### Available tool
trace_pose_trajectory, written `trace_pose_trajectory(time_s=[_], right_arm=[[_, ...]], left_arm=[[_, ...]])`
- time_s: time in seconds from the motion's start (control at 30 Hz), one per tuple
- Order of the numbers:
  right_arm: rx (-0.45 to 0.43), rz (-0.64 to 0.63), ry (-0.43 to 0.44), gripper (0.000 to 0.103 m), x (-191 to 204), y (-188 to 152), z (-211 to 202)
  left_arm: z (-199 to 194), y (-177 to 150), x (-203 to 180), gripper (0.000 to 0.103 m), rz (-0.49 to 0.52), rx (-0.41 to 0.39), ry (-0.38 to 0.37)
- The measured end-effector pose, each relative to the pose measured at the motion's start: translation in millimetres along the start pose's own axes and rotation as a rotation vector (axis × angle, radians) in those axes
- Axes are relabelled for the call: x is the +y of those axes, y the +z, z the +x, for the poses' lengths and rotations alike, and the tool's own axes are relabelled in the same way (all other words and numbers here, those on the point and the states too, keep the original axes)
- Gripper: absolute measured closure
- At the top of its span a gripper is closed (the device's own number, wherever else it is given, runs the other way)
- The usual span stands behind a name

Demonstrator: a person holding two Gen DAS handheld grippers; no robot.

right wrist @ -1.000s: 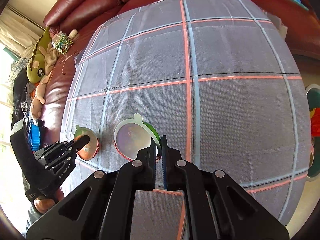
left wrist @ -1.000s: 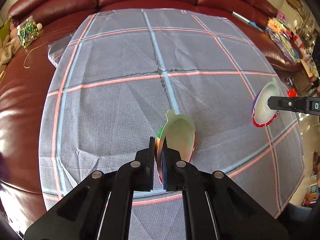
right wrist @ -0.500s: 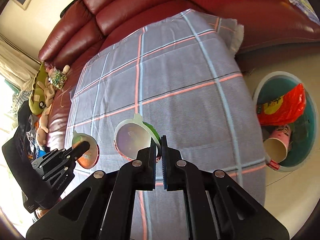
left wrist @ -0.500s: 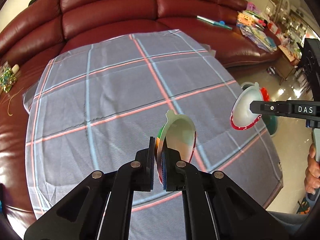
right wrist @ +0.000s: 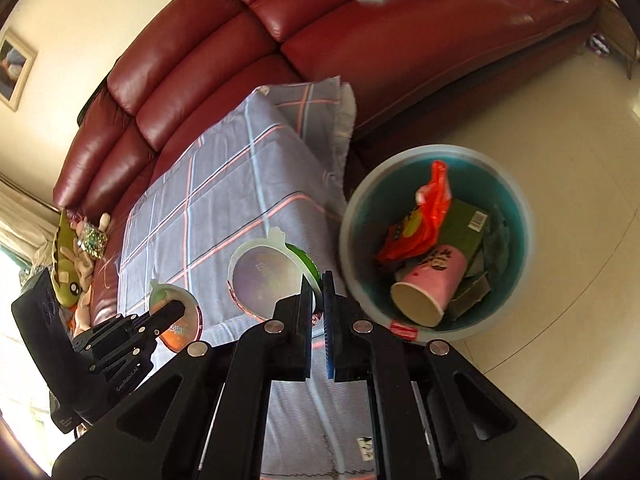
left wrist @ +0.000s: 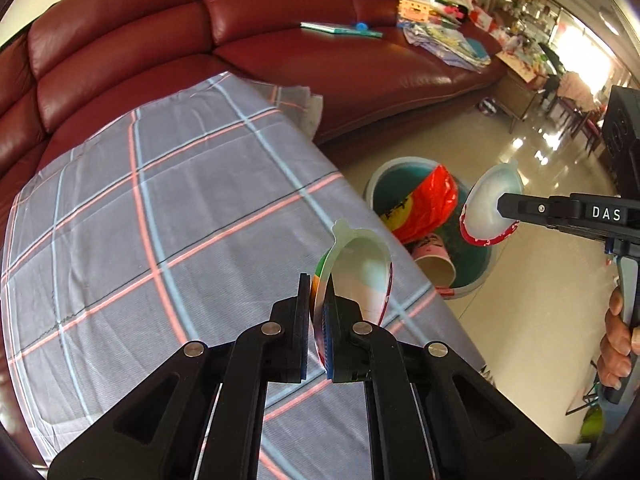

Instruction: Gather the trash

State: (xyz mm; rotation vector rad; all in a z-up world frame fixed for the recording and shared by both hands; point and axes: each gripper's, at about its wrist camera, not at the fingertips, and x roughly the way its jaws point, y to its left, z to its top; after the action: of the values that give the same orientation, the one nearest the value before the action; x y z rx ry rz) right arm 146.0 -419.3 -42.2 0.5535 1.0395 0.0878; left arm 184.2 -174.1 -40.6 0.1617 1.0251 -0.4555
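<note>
My left gripper [left wrist: 319, 320] clamps a foil lid [left wrist: 356, 272]; my right gripper [right wrist: 318, 316] clamps another lid [right wrist: 268, 276], teal bin [right wrist: 516, 216] at centre right.

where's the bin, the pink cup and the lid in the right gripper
bin [right wrist: 520, 216]: right wrist view, teal inner wall on its right side
pink cup [right wrist: 436, 280]: right wrist view, its pink side wall
lid [right wrist: 264, 276]: right wrist view, middle of its foil face
right gripper [right wrist: 318, 280]: right wrist view, between its fingertips

The bin [right wrist: 436, 240] stands open-topped on the floor [right wrist: 560, 152], just beside the worktop [right wrist: 224, 208] edge. A red bag [right wrist: 424, 216], a pink cup [right wrist: 432, 284] and a green box [right wrist: 464, 228] lie inside it. The sofa [right wrist: 360, 40] bounds the far side.
</note>
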Motion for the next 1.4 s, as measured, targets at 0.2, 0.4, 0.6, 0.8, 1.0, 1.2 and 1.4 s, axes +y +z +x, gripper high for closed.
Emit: trace_pose_trajectory(time_s=[0.2,0.4,0.6,0.8,1.0,1.2,1.4], right_arm=[[-0.018,0.085,-0.044,0.098,-53,8,-13],[-0.004,0.131,-0.074,0.098,-83,14,-7],[0.021,0.146,-0.103,0.09,-96,23,9],[0.02,0.162,-0.112,0.034,-104,26,16],[0.025,0.177,-0.118,0.021,-101,22,14],[0.02,0.118,-0.144,0.011,-83,13,0],[-0.026,0.015,-0.169,0.007,-59,-2,-29]], left_arm=[[24,19,-44,0.097,0.064,0.025,-0.048],[55,38,-80,0.097,0.114,0.061,-0.093],[88,53,-105,0.068,0.13,0.104,-0.119],[90,56,-111,0.005,0.125,0.062,-0.083],[86,54,-102,0.004,0.092,0.089,-0.075],[67,44,-94,0.004,0.052,0.093,-0.074],[35,31,-82,0.004,0.002,0.07,-0.074]])
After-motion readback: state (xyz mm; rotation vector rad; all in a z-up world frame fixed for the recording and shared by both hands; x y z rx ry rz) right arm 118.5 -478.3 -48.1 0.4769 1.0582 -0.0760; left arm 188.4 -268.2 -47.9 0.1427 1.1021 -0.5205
